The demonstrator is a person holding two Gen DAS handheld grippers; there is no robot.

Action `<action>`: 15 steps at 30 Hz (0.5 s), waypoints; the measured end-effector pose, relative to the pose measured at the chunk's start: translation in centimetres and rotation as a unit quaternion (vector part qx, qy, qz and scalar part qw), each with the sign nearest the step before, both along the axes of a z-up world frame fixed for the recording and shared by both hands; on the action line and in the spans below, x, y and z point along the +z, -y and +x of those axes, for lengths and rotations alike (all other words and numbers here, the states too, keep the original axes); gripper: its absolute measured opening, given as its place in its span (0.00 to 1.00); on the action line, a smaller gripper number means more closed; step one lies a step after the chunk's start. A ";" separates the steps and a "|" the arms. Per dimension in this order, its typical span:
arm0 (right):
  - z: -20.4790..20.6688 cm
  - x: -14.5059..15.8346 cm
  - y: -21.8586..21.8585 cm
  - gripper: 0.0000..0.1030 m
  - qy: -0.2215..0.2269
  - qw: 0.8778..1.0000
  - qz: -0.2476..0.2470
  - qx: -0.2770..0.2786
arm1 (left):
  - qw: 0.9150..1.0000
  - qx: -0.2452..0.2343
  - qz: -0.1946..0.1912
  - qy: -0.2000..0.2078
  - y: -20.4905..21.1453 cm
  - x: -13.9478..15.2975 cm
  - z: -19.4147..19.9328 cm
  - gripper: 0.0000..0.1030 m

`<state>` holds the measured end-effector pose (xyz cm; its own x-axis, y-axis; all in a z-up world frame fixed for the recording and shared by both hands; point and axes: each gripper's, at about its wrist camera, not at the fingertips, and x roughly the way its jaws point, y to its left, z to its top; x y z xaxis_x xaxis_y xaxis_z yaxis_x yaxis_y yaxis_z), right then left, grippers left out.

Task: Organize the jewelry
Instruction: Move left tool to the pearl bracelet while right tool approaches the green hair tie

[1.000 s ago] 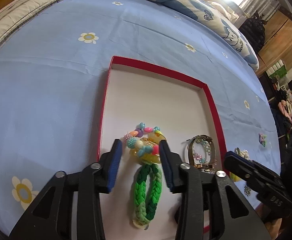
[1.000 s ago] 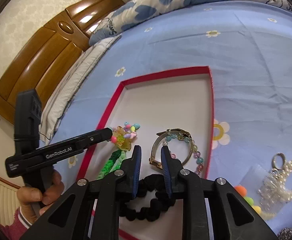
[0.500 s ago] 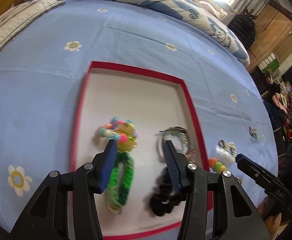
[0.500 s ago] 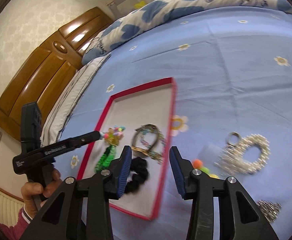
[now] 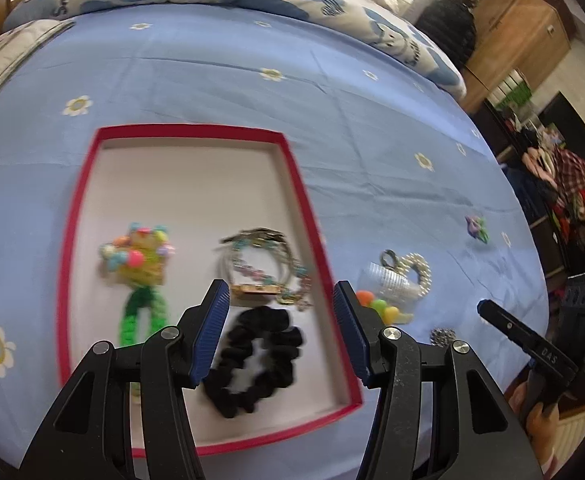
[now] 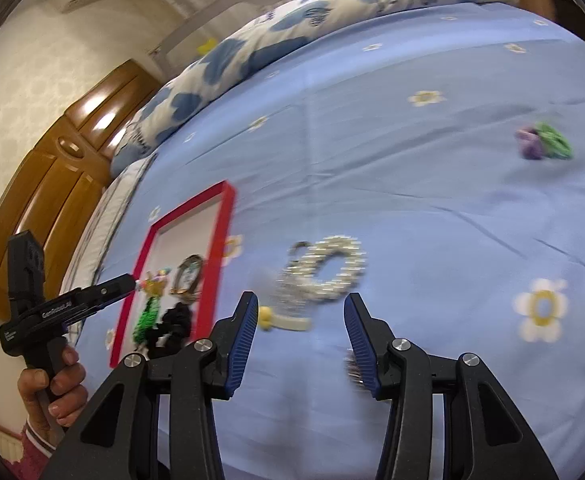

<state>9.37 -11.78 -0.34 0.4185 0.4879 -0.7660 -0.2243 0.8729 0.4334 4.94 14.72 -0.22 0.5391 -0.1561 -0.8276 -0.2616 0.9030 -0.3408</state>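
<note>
Blurred pearl bracelet point(image 6: 328, 272), small item point(image 6: 352, 368) half hidden behind right gripper point(image 6: 301, 338)

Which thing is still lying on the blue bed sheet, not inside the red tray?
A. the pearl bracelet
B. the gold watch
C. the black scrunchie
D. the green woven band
A: the pearl bracelet lies on the blue bed sheet, outside the red tray, while the black scrunchie, green woven band and gold watch all lie inside it.
</note>
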 end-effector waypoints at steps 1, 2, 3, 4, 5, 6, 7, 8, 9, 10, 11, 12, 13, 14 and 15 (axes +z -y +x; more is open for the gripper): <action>0.0 0.0 0.7 0.46 0.000 1.000 -0.002 -0.007 | 1.000 -0.007 0.000 -0.001 0.6 0.0 0.3 0.51; -0.1 0.0 1.3 0.46 0.000 1.000 -0.003 -0.012 | 1.000 -0.012 0.000 -0.002 1.1 0.0 0.5 0.51; -0.1 -0.1 2.1 0.46 0.000 1.000 -0.005 -0.021 | 1.000 -0.018 0.000 -0.003 1.6 0.0 0.7 0.51; -0.1 -0.2 2.9 0.46 -0.001 1.000 -0.006 -0.029 | 1.000 -0.024 0.000 -0.003 2.2 0.0 0.9 0.51; -0.2 -0.2 3.4 0.46 -0.001 0.999 -0.006 -0.035 | 0.999 -0.032 0.000 -0.004 2.8 -0.1 1.2 0.51; -0.2 -0.3 4.3 0.46 -0.002 0.999 -0.006 -0.044 | 0.999 -0.039 0.001 -0.005 3.5 -0.1 1.5 0.51; -0.2 -0.4 4.8 0.46 -0.003 0.999 -0.006 -0.051 | 0.999 -0.044 0.002 -0.006 4.0 -0.1 1.7 0.51; -0.2 -0.4 5.4 0.46 -0.003 0.998 -0.007 -0.056 | 0.999 -0.051 0.002 -0.007 4.6 -0.1 2.0 0.51; -0.1 -0.5 6.0 0.46 -0.003 0.998 -0.007 -0.062 | 0.998 -0.060 0.004 -0.007 5.4 -0.1 2.3 0.51; 0.0 -0.5 6.4 0.46 -0.002 0.998 -0.007 -0.067 | 0.998 -0.066 0.006 -0.007 5.9 0.0 2.5 0.51; 0.0 -0.5 6.8 0.46 -0.002 0.997 -0.008 -0.071 | 0.997 -0.073 0.007 -0.007 6.5 0.0 2.8 0.51; 0.2 -0.5 7.4 0.46 -0.001 0.997 -0.009 -0.077 | 0.996 -0.083 0.009 -0.006 7.3 0.1 3.2 0.51; 0.3 -0.5 7.9 0.46 0.000 0.996 -0.009 -0.084 | 0.996 -0.090 0.010 -0.005 7.9 0.2 3.4 0.51; 0.4 -0.6 8.6 0.46 0.000 0.996 -0.008 -0.087 | 0.995 -0.097 0.011 -0.005 8.5 0.2 3.7 0.51; 0.5 -0.6 9.2 0.46 0.000 0.996 -0.008 -0.093 | 0.994 -0.106 0.012 -0.005 9.3 0.3 4.1 0.51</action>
<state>9.90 -20.96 -0.90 0.5010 0.3898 -0.7727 -0.0585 0.9060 0.4192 9.05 5.46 0.04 0.4873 -0.2455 -0.8380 -0.0672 0.9463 -0.3162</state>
